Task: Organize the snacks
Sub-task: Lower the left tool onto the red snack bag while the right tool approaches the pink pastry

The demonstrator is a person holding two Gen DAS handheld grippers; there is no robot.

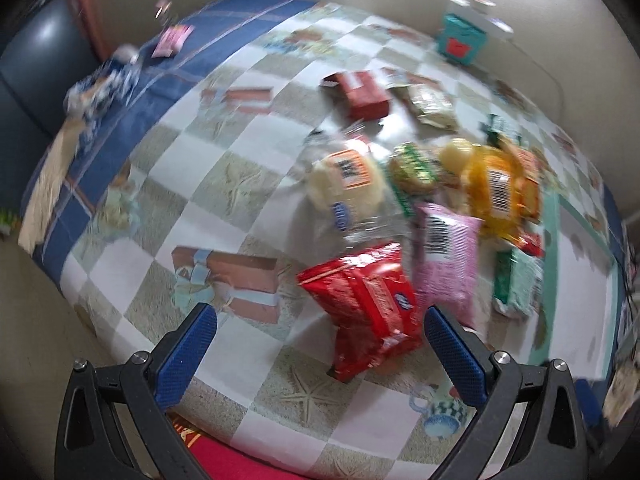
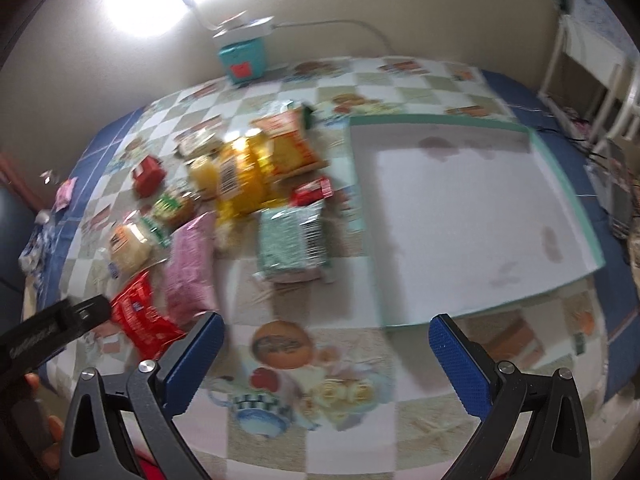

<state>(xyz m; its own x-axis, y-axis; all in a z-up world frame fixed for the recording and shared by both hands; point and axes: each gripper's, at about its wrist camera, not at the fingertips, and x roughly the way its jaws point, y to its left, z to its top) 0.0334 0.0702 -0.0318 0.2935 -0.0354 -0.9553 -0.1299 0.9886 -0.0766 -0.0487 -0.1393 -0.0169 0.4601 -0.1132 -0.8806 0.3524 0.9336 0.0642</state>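
A big table with a checkered picture cloth (image 2: 280,432) holds a wide white tray with a green rim (image 2: 568,184), empty. Left of it lies a heap of snack packs: yellow bag (image 2: 240,176), pink packet (image 2: 188,264), shiny red packet (image 1: 368,300). Labels are too blurry to read. The left gripper (image 1: 320,336) and right gripper (image 2: 326,346) are both wide, holding nothing.

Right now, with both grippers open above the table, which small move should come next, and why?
Probably ease the left gripper forward and down onto the red snack packet. That packet lies nearest, just ahead of its open jaws, and nothing is held yet. The white tray beside the pile has no snacks in it, and the right gripper is also open.
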